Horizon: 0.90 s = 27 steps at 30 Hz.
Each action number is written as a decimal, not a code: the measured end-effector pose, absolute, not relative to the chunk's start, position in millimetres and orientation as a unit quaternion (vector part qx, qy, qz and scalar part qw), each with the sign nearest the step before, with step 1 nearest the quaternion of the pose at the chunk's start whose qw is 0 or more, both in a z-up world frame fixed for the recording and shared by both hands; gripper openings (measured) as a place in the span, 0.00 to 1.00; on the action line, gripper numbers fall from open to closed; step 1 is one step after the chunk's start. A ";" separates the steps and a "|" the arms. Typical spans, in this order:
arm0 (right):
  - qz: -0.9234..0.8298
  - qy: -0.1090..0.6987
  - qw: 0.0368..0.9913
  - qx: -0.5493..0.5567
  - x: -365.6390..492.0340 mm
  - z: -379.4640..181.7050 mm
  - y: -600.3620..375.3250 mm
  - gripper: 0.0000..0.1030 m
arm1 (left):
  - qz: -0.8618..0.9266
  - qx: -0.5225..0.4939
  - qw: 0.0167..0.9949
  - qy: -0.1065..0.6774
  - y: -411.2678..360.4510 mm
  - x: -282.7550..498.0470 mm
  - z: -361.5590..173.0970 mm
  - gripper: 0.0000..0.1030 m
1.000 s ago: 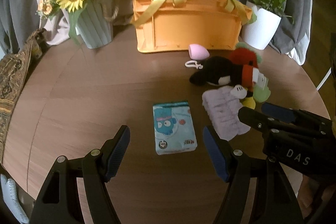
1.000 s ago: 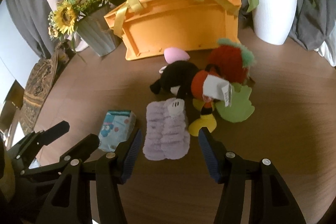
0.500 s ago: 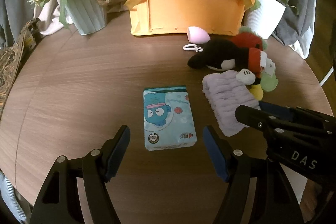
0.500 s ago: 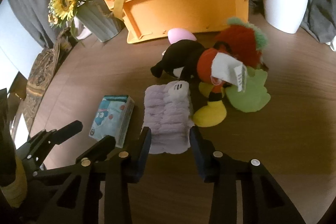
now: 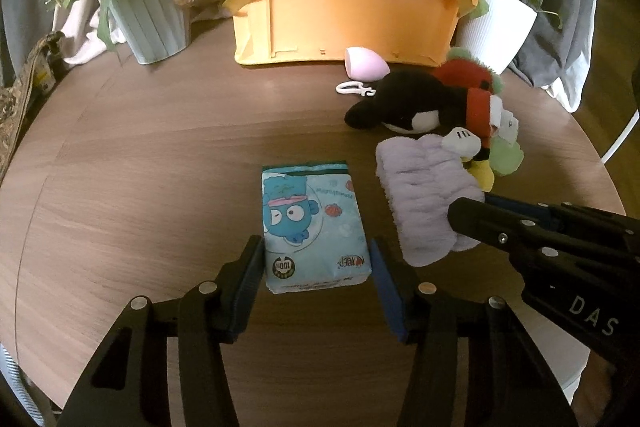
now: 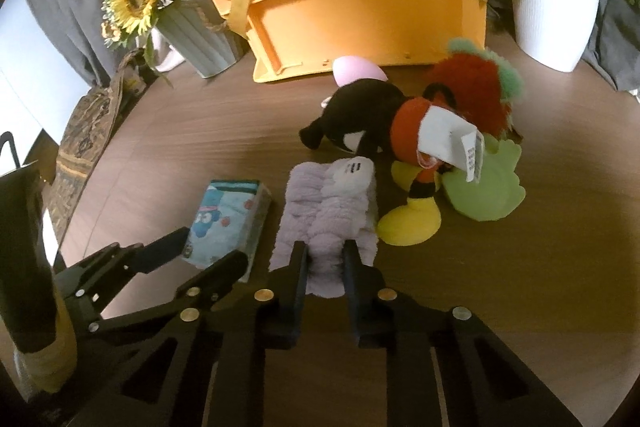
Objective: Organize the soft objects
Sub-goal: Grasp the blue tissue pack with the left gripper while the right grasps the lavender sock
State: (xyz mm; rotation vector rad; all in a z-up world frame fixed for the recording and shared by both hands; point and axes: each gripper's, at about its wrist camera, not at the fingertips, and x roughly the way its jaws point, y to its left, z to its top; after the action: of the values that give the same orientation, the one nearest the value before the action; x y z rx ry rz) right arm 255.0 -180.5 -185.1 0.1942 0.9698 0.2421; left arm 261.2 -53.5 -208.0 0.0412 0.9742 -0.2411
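Observation:
A light blue tissue pack with a cartoon fish lies on the round wooden table. My left gripper is shut on its near end. A folded lilac fluffy cloth lies beside the pack; it also shows in the left wrist view. My right gripper is shut on the cloth's near edge. A black plush toy with red, yellow and green parts rests against the cloth's far end. An orange basket with yellow handles stands at the back.
A pale green pot of sunflowers stands back left, a white plant pot back right. A pink egg-shaped toy and a white clip lie by the basket. Grey drapes hang behind. A patterned cushion sits left.
Both grippers moved forward and down and closed: the left onto the tissue pack, the right onto the lilac cloth.

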 end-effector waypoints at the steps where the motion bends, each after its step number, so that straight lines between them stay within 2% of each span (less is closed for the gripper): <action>1: 0.118 0.463 0.873 0.093 254.4 -184.1 -180.6 0.14 | -0.115 0.019 0.877 0.466 -52.9 260.3 -206.5 0.50; 27: 0.137 0.379 0.910 0.099 240.6 -108.9 -164.2 0.12 | -0.106 -0.005 0.925 0.364 -27.4 248.2 -112.1 0.50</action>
State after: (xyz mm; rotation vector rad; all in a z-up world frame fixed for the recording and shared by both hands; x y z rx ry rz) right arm 240.6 -164.2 -108.9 0.2036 0.7806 0.2830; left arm 248.2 -27.3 -112.1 -0.0105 0.7457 -0.2176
